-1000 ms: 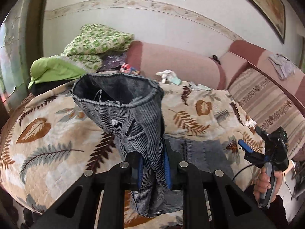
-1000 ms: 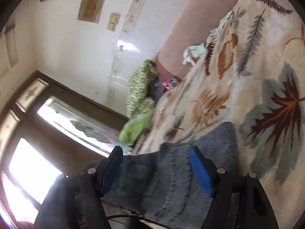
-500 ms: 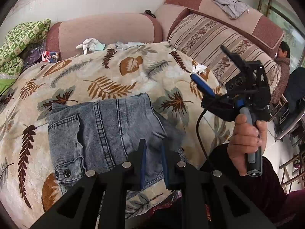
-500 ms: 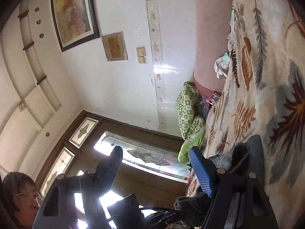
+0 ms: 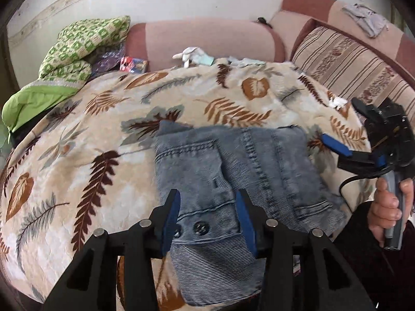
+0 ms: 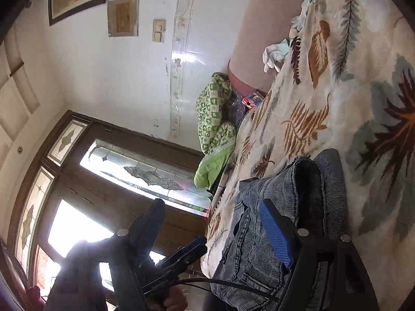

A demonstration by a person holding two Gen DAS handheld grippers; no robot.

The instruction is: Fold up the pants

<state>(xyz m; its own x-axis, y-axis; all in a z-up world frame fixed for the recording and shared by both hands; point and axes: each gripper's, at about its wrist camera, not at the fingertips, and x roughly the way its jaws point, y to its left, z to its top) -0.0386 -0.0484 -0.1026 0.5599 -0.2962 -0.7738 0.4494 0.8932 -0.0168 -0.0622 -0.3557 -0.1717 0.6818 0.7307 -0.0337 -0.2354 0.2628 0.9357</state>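
Note:
The grey-blue jeans (image 5: 246,160) lie folded into a compact stack on the leaf-patterned blanket (image 5: 103,140). My left gripper (image 5: 206,194) hovers over the waistband end near two metal buttons. Its jaws are opening; denim lies under the gap, and the blue pads do not press on it. My right gripper (image 5: 345,124) is held in a hand (image 5: 386,207) off the stack's right edge, open and empty. In the right wrist view the right gripper (image 6: 211,203) stands wide beside the jeans (image 6: 249,246), one finger over the denim. The left gripper (image 6: 186,255) shows low in that view.
A green patterned quilt (image 5: 83,44) is piled at the blanket's back left. A pink sofa backrest (image 5: 207,36) and a striped cushion (image 5: 350,62) border the back and right. A white glove (image 5: 189,53) and small items lie at the backrest. A stained-glass window (image 6: 145,171) lies beyond.
My left gripper held a lifted jeans leg a second ago; it has come down, the leg now lies folded on the stack, and the jaws have parted. The right gripper stayed open.

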